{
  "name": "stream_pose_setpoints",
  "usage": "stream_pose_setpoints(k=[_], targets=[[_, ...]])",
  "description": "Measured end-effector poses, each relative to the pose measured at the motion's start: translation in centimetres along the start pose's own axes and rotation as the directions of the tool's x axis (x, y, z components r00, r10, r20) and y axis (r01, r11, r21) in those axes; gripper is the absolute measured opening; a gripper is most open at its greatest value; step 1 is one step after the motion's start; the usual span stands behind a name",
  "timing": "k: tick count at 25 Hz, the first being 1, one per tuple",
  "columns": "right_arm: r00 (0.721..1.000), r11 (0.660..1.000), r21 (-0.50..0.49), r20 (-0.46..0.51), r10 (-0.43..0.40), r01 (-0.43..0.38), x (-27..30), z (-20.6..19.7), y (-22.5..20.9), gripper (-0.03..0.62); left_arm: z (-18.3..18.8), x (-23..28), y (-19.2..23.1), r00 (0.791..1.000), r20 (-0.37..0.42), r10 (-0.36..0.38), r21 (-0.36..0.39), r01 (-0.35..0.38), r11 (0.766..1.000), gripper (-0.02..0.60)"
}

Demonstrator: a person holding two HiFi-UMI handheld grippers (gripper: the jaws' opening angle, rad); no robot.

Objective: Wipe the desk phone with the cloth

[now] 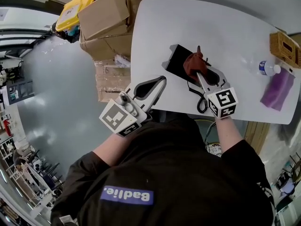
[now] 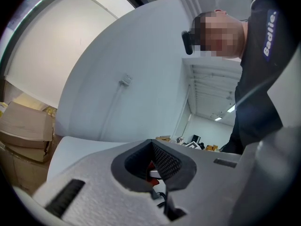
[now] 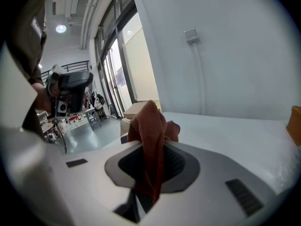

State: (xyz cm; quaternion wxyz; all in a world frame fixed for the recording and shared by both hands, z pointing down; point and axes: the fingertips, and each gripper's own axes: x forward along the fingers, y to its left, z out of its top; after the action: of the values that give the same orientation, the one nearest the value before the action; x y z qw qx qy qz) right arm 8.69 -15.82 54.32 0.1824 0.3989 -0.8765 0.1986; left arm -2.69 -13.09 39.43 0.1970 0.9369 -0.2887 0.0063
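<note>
Your right tool [image 1: 198, 73] is clamped on the red-brown cloth [image 1: 192, 62], which sits bunched on the black desk phone [image 1: 176, 60] near the front edge of the white bench [image 1: 225, 27]. Hold that grip firm and drag the wad across the phone's face in slow passes, pressing lightly so the phone doesn't slide. Your left tool [image 1: 161, 80] hovers just beside the phone, jaws together on nothing; you could rest it against the phone's edge to steady it. Mind the coiled cord [image 1: 202, 103] under your right tool
</note>
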Motion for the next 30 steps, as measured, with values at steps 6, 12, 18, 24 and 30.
stream_pose_setpoints(k=[6,12,18,24,30], targets=[[0.993,0.993,-0.042,0.043,0.109,-0.107,3.3,2.8,3.9,0.058,0.7,-1.4,0.7,0.999,0.004,0.039,0.015,-0.039,0.999,0.008],[0.988,0.987,-0.053,-0.003,0.152,-0.152,5.4,1.2,5.3,0.058,0.4,-2.5,1.4,0.998,-0.003,0.070,0.020,-0.070,0.997,0.008],[0.989,0.987,-0.062,-0.034,0.144,-0.146,4.7,-0.8,4.8,0.058,0.1,-1.9,1.4,0.998,-0.013,0.062,0.015,-0.061,0.998,0.008],[0.993,0.994,-0.049,-0.060,0.098,-0.101,2.8,-3.4,3.1,0.058,-0.7,0.1,0.3,0.999,-0.032,0.017,0.012,-0.016,1.000,0.008],[0.995,0.998,-0.028,-0.085,0.044,-0.047,0.8,-6.1,1.2,0.058,-1.5,2.0,-1.4,0.998,-0.053,-0.032,0.002,0.033,0.999,0.008]])
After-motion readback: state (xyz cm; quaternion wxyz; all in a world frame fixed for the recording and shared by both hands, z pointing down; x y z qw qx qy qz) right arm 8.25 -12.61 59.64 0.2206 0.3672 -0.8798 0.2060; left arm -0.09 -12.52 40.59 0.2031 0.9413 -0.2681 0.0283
